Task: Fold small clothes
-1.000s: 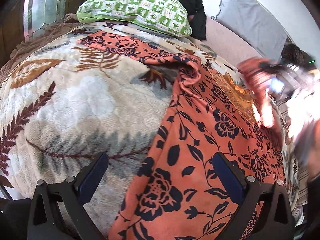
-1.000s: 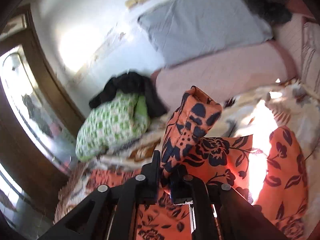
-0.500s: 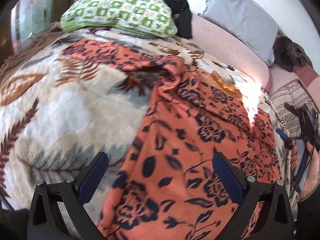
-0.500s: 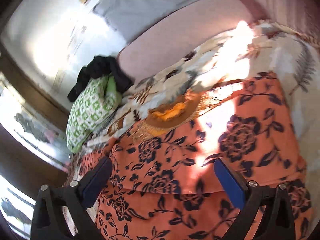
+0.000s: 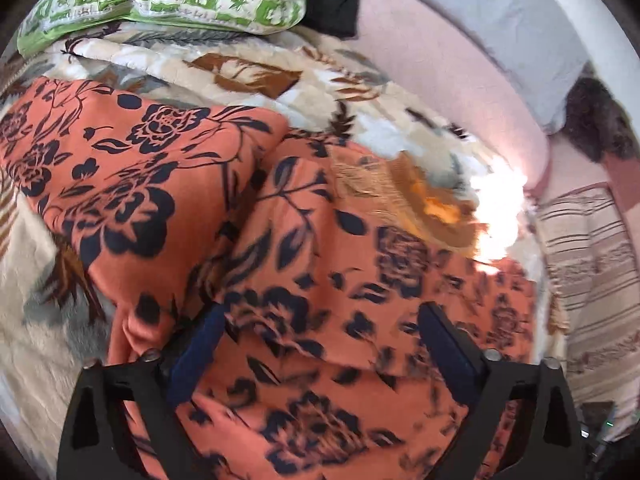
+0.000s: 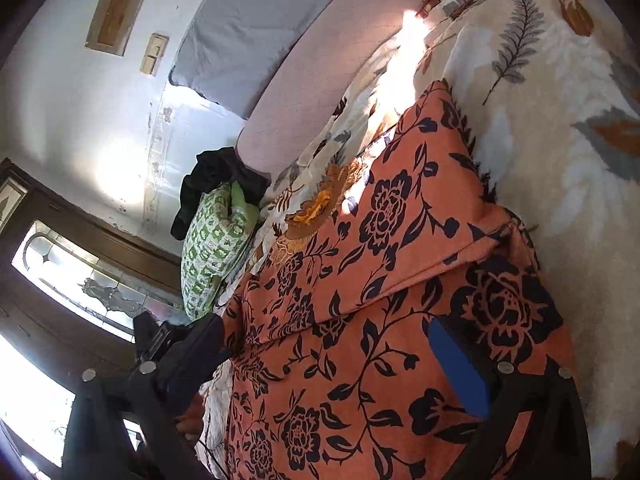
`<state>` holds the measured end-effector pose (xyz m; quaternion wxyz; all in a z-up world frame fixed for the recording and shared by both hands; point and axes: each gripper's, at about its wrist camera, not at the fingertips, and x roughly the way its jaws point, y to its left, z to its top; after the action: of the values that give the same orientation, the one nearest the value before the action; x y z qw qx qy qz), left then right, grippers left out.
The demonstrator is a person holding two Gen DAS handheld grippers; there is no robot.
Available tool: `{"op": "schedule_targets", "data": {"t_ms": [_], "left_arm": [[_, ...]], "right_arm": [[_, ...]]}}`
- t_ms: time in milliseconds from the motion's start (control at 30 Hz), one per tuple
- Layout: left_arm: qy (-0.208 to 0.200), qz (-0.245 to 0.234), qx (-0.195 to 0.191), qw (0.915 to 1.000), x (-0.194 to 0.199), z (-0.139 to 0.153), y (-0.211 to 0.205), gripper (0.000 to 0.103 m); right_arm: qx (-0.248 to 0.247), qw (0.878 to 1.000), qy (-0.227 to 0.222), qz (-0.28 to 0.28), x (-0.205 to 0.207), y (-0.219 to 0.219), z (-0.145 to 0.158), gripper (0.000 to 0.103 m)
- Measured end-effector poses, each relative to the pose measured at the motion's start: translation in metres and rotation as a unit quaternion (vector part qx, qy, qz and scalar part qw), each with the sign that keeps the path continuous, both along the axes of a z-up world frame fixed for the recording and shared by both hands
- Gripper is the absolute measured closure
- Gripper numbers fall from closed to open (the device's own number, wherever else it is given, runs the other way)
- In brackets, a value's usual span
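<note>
garment: orange floral cloth [image 5: 304,264], flat on bed blanket [image 6: 540,92], long axis running fwd from both tools
left tool [image 5: 320,360]: jaws apart, empty, over near hem
right tool [image 6: 320,364]: jaws apart, empty, equally near

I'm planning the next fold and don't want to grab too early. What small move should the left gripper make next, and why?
Probably lower the left gripper slightly onto the orange floral garment and close on the near fold. Its jaws stand wide open over the cloth with nothing between them. The right gripper is open too, so nothing holds the garment. It lies partly folded on the leaf-print blanket.
</note>
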<state>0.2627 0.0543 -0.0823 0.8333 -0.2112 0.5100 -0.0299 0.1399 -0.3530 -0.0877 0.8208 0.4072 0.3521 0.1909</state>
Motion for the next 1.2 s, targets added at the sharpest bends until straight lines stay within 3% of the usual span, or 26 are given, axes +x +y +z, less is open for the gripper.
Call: {"op": "schedule_targets", "data": {"t_ms": [100,233,367,500,567,633,700,733,767,833,900,967,1033,1100,1200], "left_arm": [[0.025,0.028,0.026,0.999,0.006,-0.019,0.014,0.026],[0.016,0.035,0.034,0.9987,0.005,-0.017,0.014,0.03],[0.025,0.03,0.045,0.9982,0.007,-0.02,0.016,0.078],[-0.004,0.035,0.055,0.9979,-0.003,0.002,0.018,0.098],[-0.053,0.028,0.093,0.9939,-0.017,0.028,0.008,0.099],[-0.069,0.039,0.127,0.9887,-0.032,0.035,0.005,0.099],[-0.019,0.032,0.16,0.9864,-0.026,0.01,0.004,0.099],[0.032,0.028,0.166,0.9852,-0.018,-0.013,0.006,0.098],[0.038,0.03,0.16,0.9859,-0.02,-0.021,0.01,0.098],[0.014,0.025,0.168,0.9853,-0.024,-0.013,0.01,0.098],[0.009,0.014,0.147,0.989,-0.024,-0.007,0.011,0.098],[0.012,-0.006,0.151,0.9884,-0.022,-0.006,0.011,0.097],[0.019,-0.012,0.153,0.9879,-0.016,-0.012,0.01,0.095],[0.018,-0.014,0.154,0.9879,-0.014,-0.013,0.008,0.095],[0.015,-0.021,0.155,0.9876,-0.013,-0.014,0.01,0.094]], "right_arm": [[0.0,1.0,-0.007,0.004,0.0,-0.002,0.001,0.0],[0.008,1.0,0.0,0.007,0.0,-0.002,-0.006,0.0],[0.006,1.0,0.001,0.005,0.001,-0.001,-0.006,0.0],[-0.004,1.0,0.001,0.0,0.0,-0.002,-0.005,0.0],[-0.02,1.0,-0.001,-0.003,0.0,-0.001,-0.003,0.0],[-0.034,0.999,-0.006,-0.005,-0.001,0.001,0.0,0.0],[-0.052,0.999,-0.011,-0.01,-0.002,0.001,0.004,0.0],[-0.059,0.998,-0.012,-0.015,-0.003,0.001,0.005,0.0],[-0.059,0.998,-0.01,-0.02,-0.003,-0.001,0.007,0.0],[-0.054,0.998,-0.009,-0.03,-0.003,-0.006,0.012,0.0],[-0.065,0.997,-0.016,-0.049,-0.003,-0.014,0.021,0.0],[-0.071,0.995,-0.015,-0.069,0.006,-0.027,0.026,0.0],[-0.06,0.995,0.008,-0.073,0.035,-0.044,0.021,0.0],[-0.086,0.992,0.037,-0.083,0.064,-0.059,0.014,0.0],[-0.101,0.99,0.083,-0.049,0.112,-0.069,-0.005,0.001]]}}
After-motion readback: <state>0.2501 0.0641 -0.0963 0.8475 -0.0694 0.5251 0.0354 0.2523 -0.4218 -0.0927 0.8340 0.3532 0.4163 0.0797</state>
